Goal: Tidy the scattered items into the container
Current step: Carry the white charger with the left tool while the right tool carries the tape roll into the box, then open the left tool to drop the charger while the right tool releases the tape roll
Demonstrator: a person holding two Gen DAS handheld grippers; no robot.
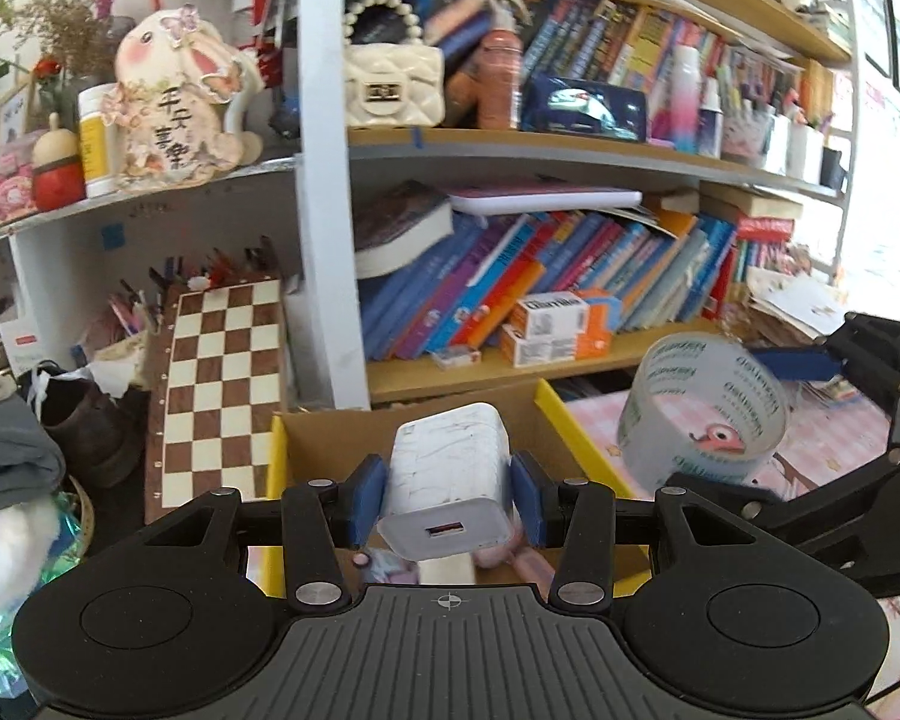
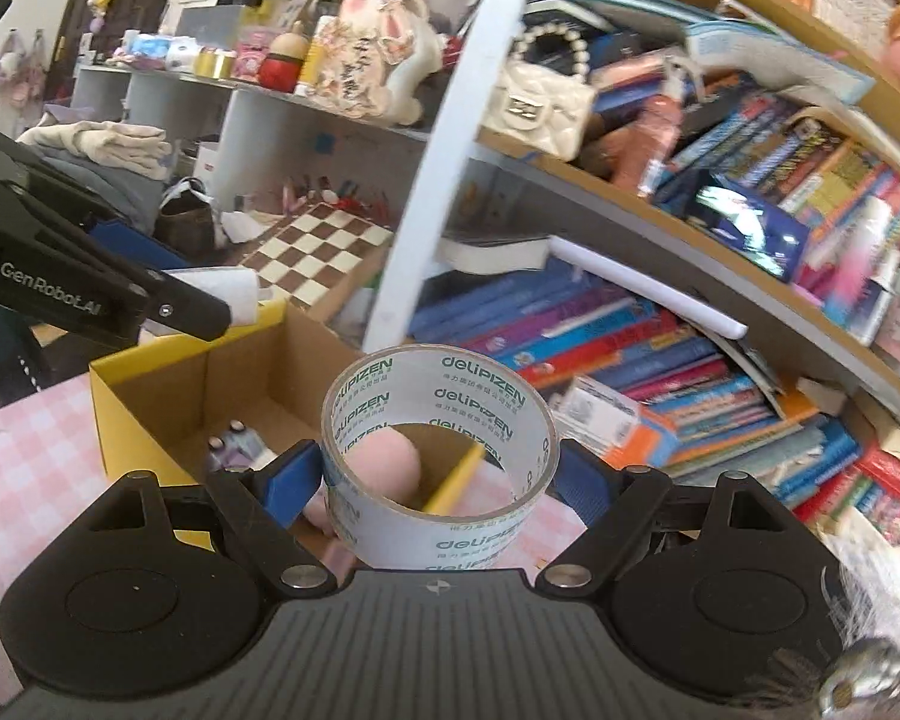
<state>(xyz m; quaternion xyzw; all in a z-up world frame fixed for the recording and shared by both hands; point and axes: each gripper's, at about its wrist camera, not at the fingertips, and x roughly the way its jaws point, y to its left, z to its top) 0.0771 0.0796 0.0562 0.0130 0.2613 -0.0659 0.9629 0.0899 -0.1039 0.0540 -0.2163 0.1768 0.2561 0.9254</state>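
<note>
While the left gripper (image 1: 449,495) clamps the white charger (image 1: 447,486) above the cardboard box (image 1: 306,450), the right gripper (image 2: 441,480), gripping the tape roll (image 2: 438,456), hangs just beside the box's near rim

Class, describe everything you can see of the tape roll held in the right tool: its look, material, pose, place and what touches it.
The tape roll is a wide ring of clear, glossy tape printed with green "deli" lettering; the left view also shows a small pink cartoon figure on it. Its hollow core faces the right camera, so a pink object and the cardboard box show through. The right tool clamps it from both sides with blue pads, holding it in the air over the box's near yellow edge. Nothing else touches it.
</note>
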